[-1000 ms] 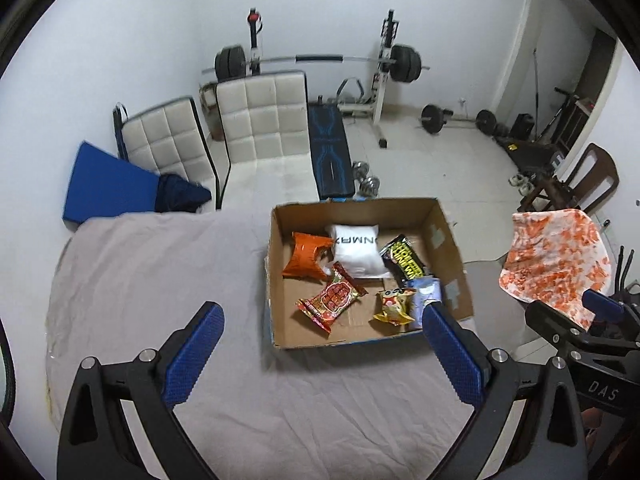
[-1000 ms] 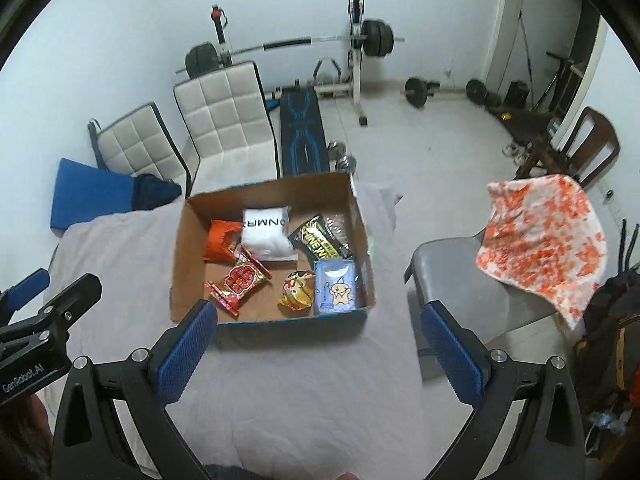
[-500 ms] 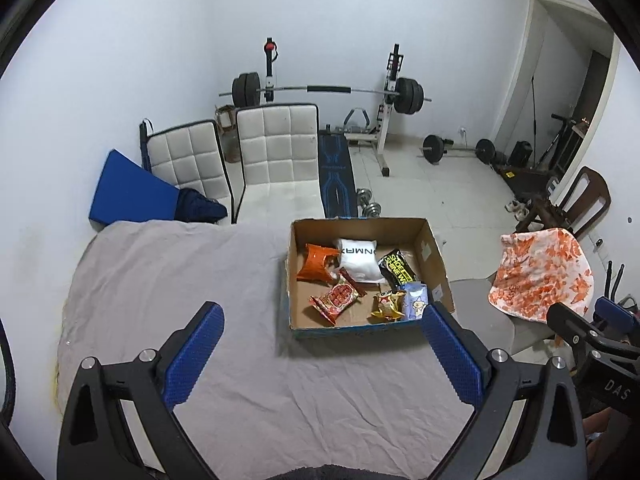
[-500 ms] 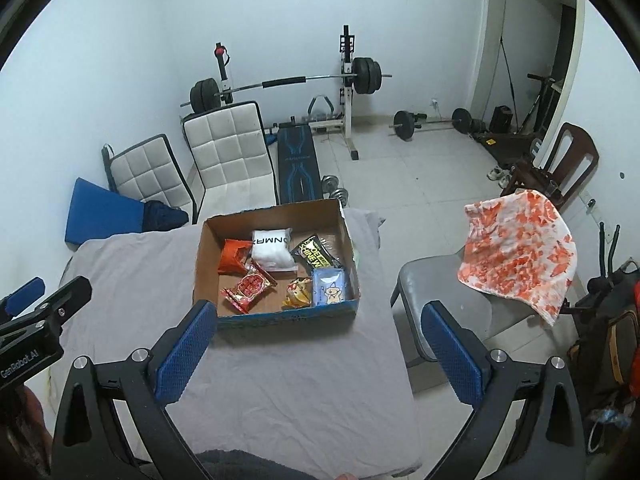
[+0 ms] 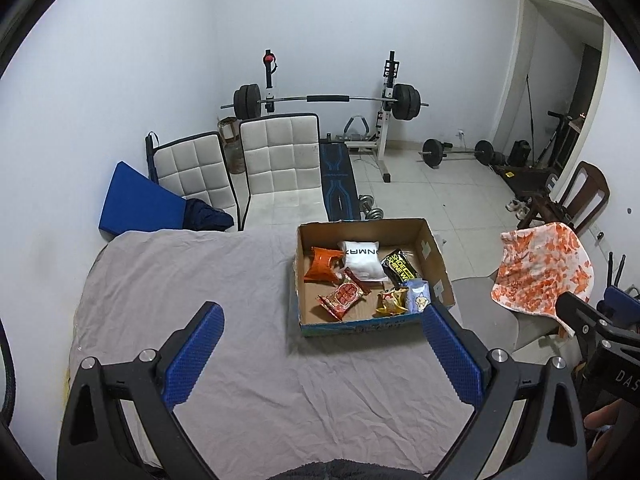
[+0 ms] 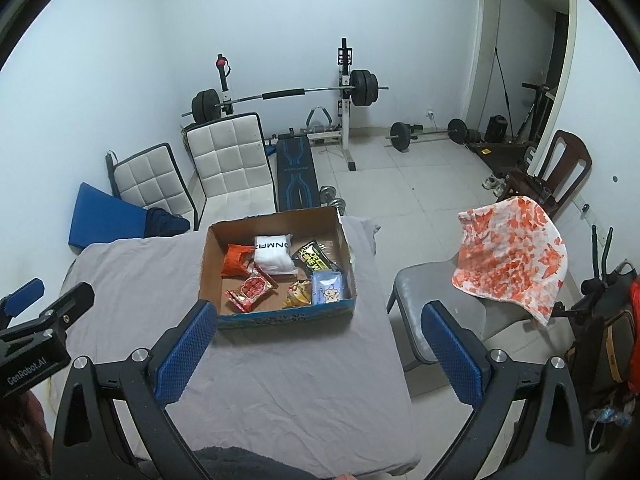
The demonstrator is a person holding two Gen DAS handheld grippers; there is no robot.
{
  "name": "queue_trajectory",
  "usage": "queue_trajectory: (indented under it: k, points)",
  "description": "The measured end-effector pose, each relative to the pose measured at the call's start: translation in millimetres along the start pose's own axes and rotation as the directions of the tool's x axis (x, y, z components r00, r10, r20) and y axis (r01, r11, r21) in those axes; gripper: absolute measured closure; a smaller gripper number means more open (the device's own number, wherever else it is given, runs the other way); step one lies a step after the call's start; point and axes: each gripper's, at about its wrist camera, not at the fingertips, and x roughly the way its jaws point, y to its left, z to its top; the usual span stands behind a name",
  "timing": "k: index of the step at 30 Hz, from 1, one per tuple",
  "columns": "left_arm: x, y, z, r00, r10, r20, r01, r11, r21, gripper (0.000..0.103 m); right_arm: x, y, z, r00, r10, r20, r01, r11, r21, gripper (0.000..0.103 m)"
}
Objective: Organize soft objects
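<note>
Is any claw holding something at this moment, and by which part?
Nothing is held. The left claw and right claw are both open, above the grey sheet.

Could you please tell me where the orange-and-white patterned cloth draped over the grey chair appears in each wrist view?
Left wrist view: the orange-and-white patterned cloth hangs at the right edge, right of the open cardboard box.
Right wrist view: the cloth sits right of centre, over the grey chair, farther from the box.
Shared landmark: the white packet inside the box.
</note>
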Motion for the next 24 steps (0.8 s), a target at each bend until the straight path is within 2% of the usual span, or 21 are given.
queue_trajectory:
  k: [24]
  points:
    - [-17,3,-5,1.000,-0.007,0.030,0.007,1.000,-0.008,0.001,-23,12,-5,1.000,0.004,0.027,-0.004,1.000,-0.008,0.000]
